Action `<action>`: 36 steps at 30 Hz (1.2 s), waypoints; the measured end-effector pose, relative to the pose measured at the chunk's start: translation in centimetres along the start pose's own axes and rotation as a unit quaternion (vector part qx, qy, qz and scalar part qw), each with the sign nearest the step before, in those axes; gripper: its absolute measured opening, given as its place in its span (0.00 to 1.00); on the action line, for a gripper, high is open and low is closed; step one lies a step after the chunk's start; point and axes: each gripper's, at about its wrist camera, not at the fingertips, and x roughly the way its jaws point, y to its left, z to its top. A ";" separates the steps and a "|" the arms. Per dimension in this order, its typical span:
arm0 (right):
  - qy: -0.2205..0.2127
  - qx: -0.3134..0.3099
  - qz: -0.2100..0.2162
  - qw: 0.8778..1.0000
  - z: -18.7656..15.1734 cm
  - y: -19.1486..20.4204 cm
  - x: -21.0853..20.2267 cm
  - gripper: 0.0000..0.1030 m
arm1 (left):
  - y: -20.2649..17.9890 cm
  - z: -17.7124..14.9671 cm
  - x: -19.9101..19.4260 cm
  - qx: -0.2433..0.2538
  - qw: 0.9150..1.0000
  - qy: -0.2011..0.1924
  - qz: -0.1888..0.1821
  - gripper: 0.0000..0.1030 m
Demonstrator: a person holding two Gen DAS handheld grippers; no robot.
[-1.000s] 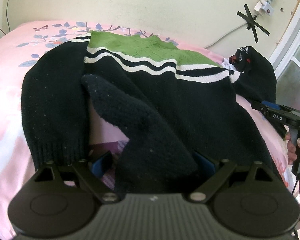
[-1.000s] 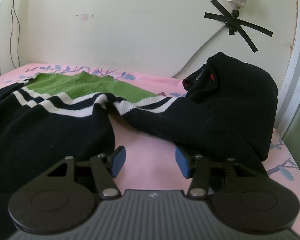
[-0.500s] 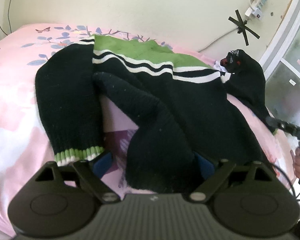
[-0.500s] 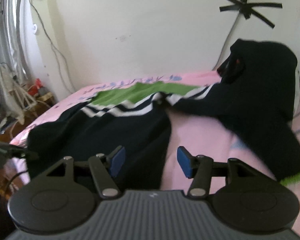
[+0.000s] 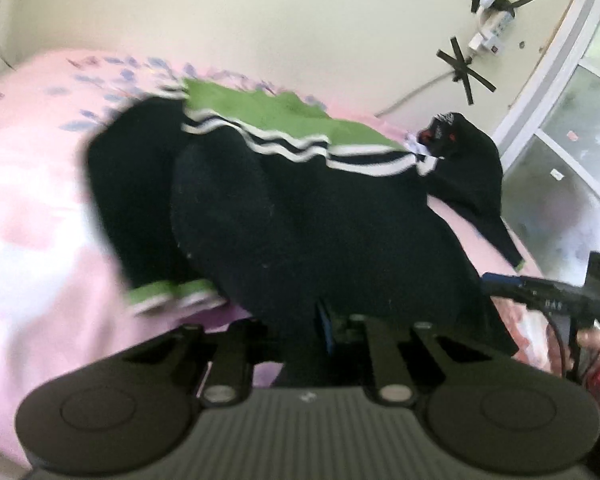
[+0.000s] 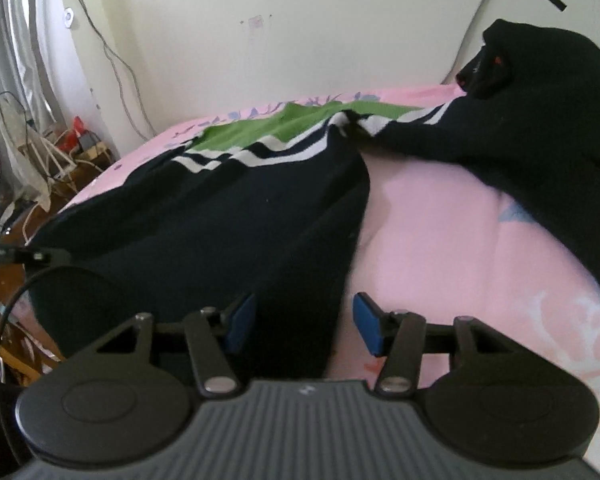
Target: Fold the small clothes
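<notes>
Pink floral bedding covers the bed (image 5: 40, 208) under a pale wall, and the sweater (image 5: 300, 216) lies spread across it: black knit body, green yoke with white wavy stripes at the far end toward the wall, hem nearest the cameras.

One sleeve, with a green cuff (image 5: 168, 294), lies down the sweater's left side. The other sleeve (image 6: 512, 168) trails off to the right and passes under a dark garment (image 6: 548, 80) heaped at the far right.

The left gripper (image 5: 324, 320) has just been closing its jaws, and they now pinch the near black hem, with fabric bunched between them. The right gripper (image 6: 304, 320) stands with its jaws partly apart; the sweater's right edge runs down between the blue pads, which do not appear to press on it yet. In the left view this gripper shows at the right edge, with a hand (image 5: 592, 340) on it.

The step in hand seems to be taking hold of the hem for a fold. Next, the right jaws should close on their edge of the hem; then both grippers can lift together and carry the hem toward the yoke. The loose right sleeve likely needs folding in as well.
</notes>
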 end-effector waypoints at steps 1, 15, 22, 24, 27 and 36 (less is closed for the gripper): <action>0.004 -0.003 0.005 1.000 0.0 0.0 0.1 0.46 | 0.3 -0.4 -1.1 0.002 1.000 -0.003 0.022 0.13; -0.009 0.001 0.034 0.999 3.4 0.3 1.4 0.54 | 6.4 4.7 -3.4 -0.058 0.993 -0.060 0.085 0.85; -0.014 -0.016 0.081 0.996 5.4 4.1 5.6 0.55 | 4.8 14.3 6.6 0.048 0.991 -0.018 0.120 0.89; -0.012 -0.016 0.088 0.996 5.5 5.1 6.9 0.55 | 4.6 15.6 10.2 0.066 0.986 0.020 0.155 0.76; -0.010 -0.017 0.084 0.996 5.8 6.1 8.5 0.55 | 7.0 16.0 13.5 0.067 0.973 0.090 0.201 0.06; -0.009 0.038 0.096 0.995 6.2 3.0 9.9 0.55 | 15.2 25.3 4.1 -0.046 0.961 0.042 0.269 0.06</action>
